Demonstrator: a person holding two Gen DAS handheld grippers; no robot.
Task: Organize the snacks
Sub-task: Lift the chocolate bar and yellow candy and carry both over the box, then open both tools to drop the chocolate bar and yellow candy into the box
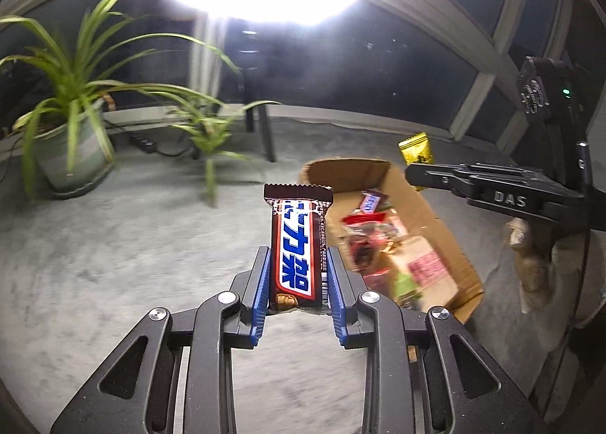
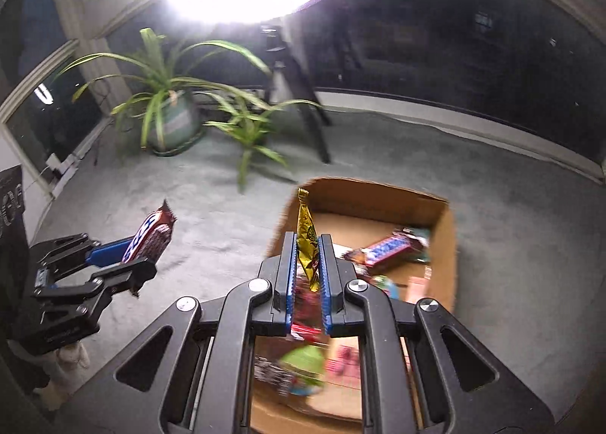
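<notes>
My left gripper (image 1: 298, 256) is shut on a brown chocolate bar (image 1: 298, 244) with a blue and white label, held upright above the grey carpet, left of the cardboard box (image 1: 443, 229). It also shows in the right wrist view (image 2: 147, 240). My right gripper (image 2: 307, 240) is shut on a small yellow snack packet (image 2: 307, 240), held edge-on over the near left part of the box (image 2: 443, 240). The packet also shows in the left wrist view (image 1: 416, 149). The box holds several wrapped snacks (image 2: 390, 250).
A large potted plant (image 1: 72, 130) and a smaller plant (image 1: 206, 130) stand on the carpet to the left. Tripod legs (image 2: 310, 112) stand behind them under a bright lamp. Dark windows run along the back.
</notes>
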